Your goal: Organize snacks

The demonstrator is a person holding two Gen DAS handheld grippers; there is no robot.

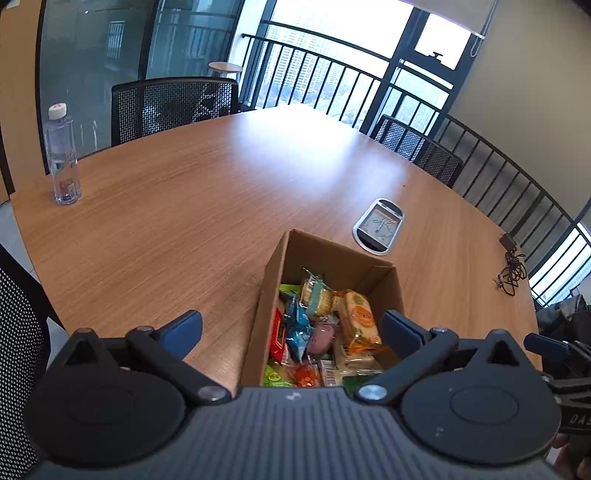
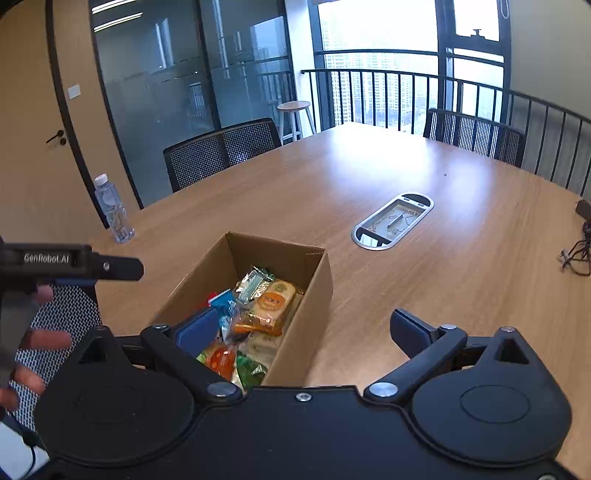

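The cardboard box [image 1: 328, 258] sits on the wooden worktop [image 1: 184, 206], filled with wrapped snacks [image 1: 321, 332]. The left tongs [image 1: 291, 332] and the right tongs [image 2: 301, 334] both stand spread wide, grasping nothing. A water bottle [image 1: 62, 155] stands well apart at the worktop's far left edge.

— What is the room like?
— There is a big brown wooden table [image 2: 369, 177]. Black chairs with mesh backs [image 1: 173, 107] stand around it.
— What is behind them?
— A glass wall [image 2: 166, 92] and a tan wall with a door [image 2: 33, 129]. A small round stool [image 2: 294, 107] stands by the tall window [image 2: 376, 29]. Bright light comes in there. Black railings [image 2: 388, 96] run in front, and tall buildings show outside.
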